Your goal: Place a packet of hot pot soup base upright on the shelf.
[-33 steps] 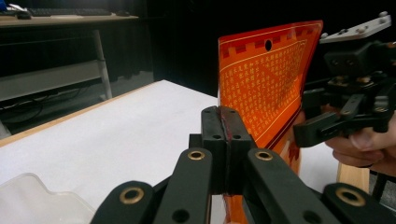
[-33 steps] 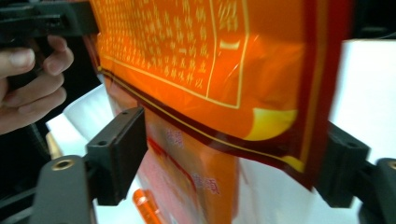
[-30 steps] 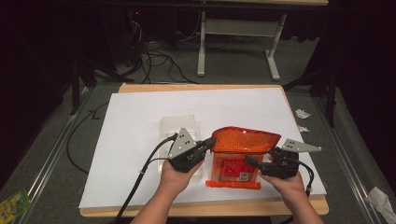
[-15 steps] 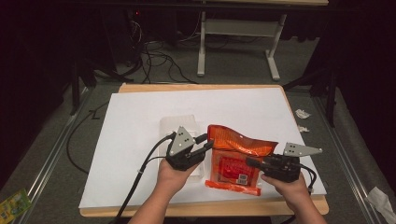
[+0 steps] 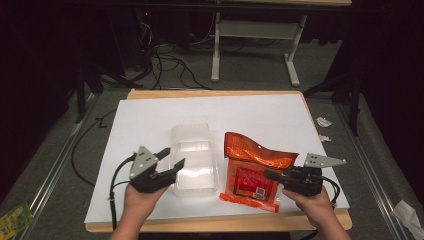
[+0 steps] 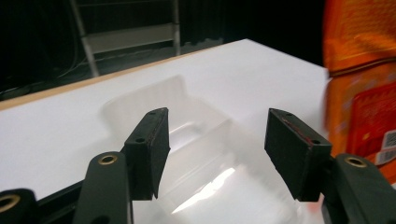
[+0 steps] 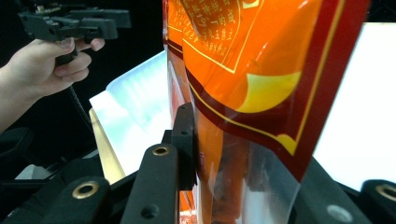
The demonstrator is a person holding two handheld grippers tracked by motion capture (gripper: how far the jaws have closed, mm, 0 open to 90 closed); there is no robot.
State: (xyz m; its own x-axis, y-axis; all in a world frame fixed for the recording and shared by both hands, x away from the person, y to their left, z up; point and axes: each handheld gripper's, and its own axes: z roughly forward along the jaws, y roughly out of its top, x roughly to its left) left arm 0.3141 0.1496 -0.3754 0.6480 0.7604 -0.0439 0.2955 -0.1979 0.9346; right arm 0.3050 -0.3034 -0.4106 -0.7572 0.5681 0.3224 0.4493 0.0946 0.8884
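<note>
An orange snack bag (image 5: 252, 165) lies on the white-covered table (image 5: 250, 112), right of a clear plastic tub (image 5: 195, 155). My right gripper (image 5: 271, 175) is shut on the bag's right edge. In the right gripper view the bag (image 7: 243, 70) sits between its jaws, with a black pad (image 7: 184, 140) against the film. My left gripper (image 5: 172, 157) is at the tub's near-left corner. Its jaws have just been opening and are apart. In the left gripper view (image 6: 218, 119) nothing is clamped; the tub (image 6: 187, 105) lies beyond the jaws and the bag (image 6: 359, 70) is at far right.
The table's wooden rim (image 5: 215, 227) runs along the near edge. A metal stand (image 5: 250, 30) and cables (image 5: 165, 60) are on the dark floor behind. A green packet (image 5: 15, 217) lies on the floor at lower left, paper scraps (image 5: 324, 122) at right.
My left gripper let go of the bag's left side, opened and moved left to the tub's near corner. The bag's lifted top dropped flatter. My right hand stayed put, gripping the bag.
</note>
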